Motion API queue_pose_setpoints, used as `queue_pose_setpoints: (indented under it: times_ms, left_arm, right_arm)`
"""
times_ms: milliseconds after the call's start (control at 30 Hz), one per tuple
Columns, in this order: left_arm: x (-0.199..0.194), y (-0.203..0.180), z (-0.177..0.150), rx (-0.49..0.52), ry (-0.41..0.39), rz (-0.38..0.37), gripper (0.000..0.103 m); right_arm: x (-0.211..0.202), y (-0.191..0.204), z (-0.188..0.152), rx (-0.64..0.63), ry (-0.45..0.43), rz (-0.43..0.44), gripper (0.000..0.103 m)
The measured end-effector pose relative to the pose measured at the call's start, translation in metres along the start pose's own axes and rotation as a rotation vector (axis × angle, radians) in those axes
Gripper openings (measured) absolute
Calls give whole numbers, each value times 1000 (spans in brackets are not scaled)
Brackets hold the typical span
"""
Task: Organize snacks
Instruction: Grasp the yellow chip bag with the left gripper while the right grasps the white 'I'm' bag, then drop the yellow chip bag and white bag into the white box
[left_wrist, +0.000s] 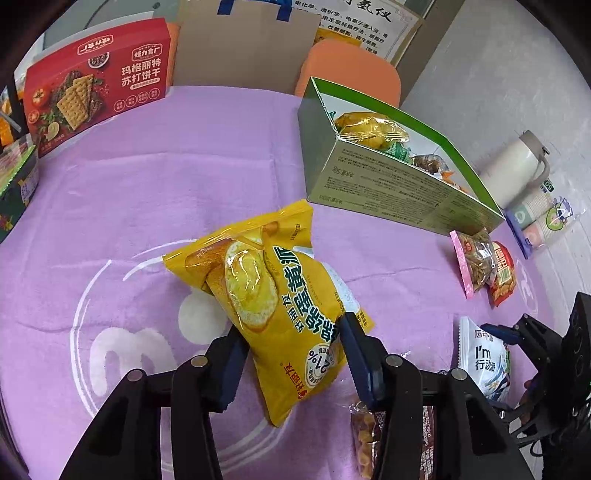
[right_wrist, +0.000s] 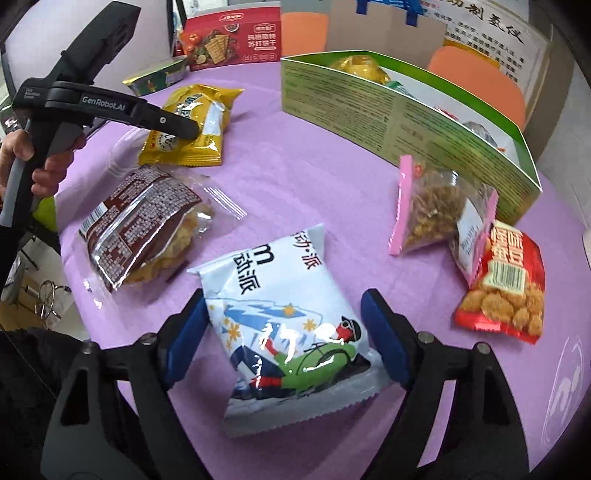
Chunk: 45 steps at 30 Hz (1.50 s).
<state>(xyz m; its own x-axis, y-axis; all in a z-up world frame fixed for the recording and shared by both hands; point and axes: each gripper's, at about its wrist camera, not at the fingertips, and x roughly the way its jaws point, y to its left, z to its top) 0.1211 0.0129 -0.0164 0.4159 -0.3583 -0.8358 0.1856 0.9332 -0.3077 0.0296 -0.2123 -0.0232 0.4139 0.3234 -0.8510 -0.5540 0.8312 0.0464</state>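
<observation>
Two tongs are engaged. Left gripper (left_wrist: 291, 354) is clamped on the yellow bag (left_wrist: 273, 295), pads pressing both sides. Right gripper (right_wrist: 284, 339) stands open astride the white packet (right_wrist: 291, 332) lying on the purple cloth (right_wrist: 314, 177), one pad touching at most. Step in hand: picking up snacks. Next, the right jaws must close, then both items go to the green box (right_wrist: 406, 122) beyond.

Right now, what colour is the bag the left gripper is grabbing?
Yellow bag, with green writing. The left wrist view shows it best.
</observation>
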Motion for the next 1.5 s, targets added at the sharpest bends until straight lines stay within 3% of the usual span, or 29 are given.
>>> queue_pose_setpoints:
  times_ms: [200, 267, 300, 467, 700, 900, 1133, 1500]
  left_arm:
    - [6, 0, 3, -14, 3, 2, 52]
    - [6, -2, 3, -1, 4, 11, 49]
    - [6, -3, 4, 7, 2, 21, 46]
    - [-10, -12, 9, 32, -34, 20, 36]
    - [-53, -39, 32, 92, -125, -41, 35]
    - [-67, -81, 68, 158, -179, -90, 35]
    - [-48, -117, 121, 179, -173, -135, 35]
    - [23, -140, 177, 173, -116, -72, 35]
  right_arm:
    - [-5, 13, -7, -1, 0, -13, 83]
    - [-4, 15, -3, 14, -15, -25, 78]
    - [-4, 16, -1, 14, -27, -41, 62]
    - [-14, 16, 4, 45, -27, -20, 59]
    - [-65, 1, 27, 86, -183, -38, 59]
    - [-84, -39, 66, 226, -318, -97, 59]
    - [-69, -89, 112, 314, -357, -174, 59]
    - [-13, -142, 139, 374, -298, -220, 59]
